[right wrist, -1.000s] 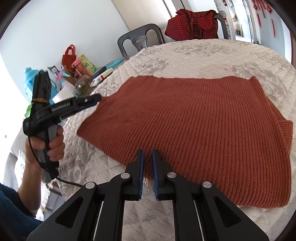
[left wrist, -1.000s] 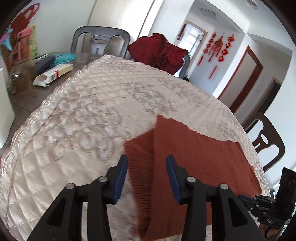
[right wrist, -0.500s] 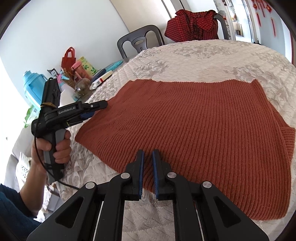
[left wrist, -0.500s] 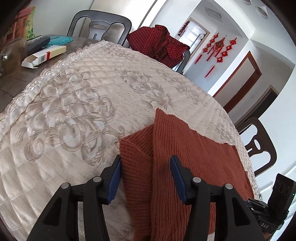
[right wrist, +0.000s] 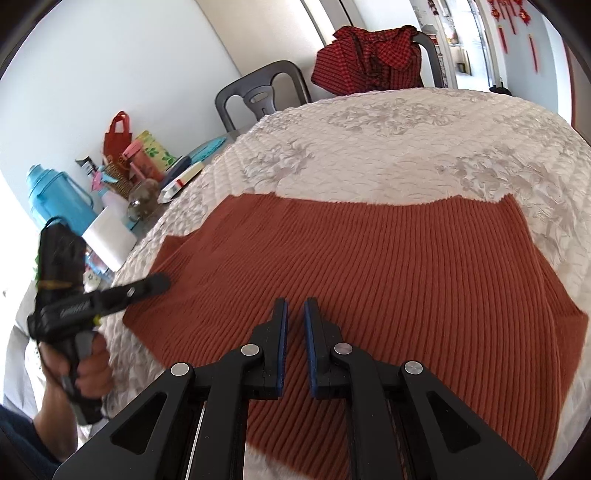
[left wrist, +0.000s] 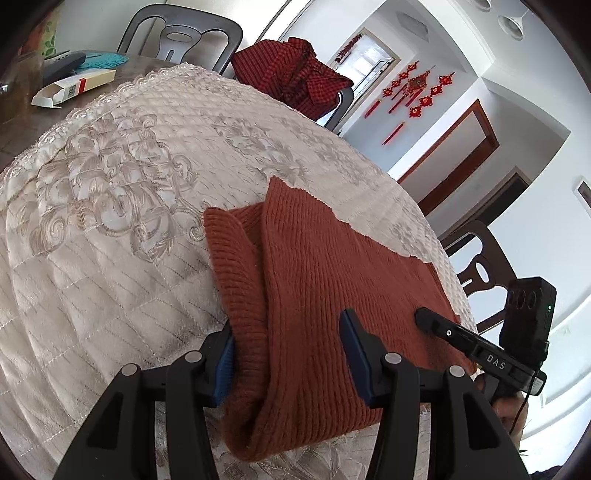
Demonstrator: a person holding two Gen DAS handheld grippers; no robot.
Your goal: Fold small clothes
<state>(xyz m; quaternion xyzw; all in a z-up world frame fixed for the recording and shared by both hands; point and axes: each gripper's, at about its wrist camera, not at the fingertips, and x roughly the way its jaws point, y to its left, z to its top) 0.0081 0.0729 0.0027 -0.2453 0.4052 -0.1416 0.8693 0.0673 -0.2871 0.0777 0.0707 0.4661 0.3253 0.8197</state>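
One rust-red ribbed knit sweater lies spread flat on a bench covered by one cream quilted cloth with embroidered floral scrolls and a scalloped edge. Two hand-held grippers are present, each with black arms and blue pads.

Left gripper: jaws about half open, straddling the sweater's near left edge, where the knit is doubled into a thick fold; the left pad sits against the fold's ribbed cuff, the right pad stands over the flat knit. The jaws have just been opening a little, with the fold between them. Whether the pads press the fabric cannot be told.

Right gripper: jaws nearly closed, a narrow slit between the pads and nothing in it, poised over the sweater's near hem; contact with the knit cannot be told. In the left wrist view its tip lies over the sweater's right part.

Three chairs show around the bench in the left wrist view; one carries a red-and-black checked garment. One white carton lies on bare bench top beyond the cloth. One blue flask stands among clutter at the far left.
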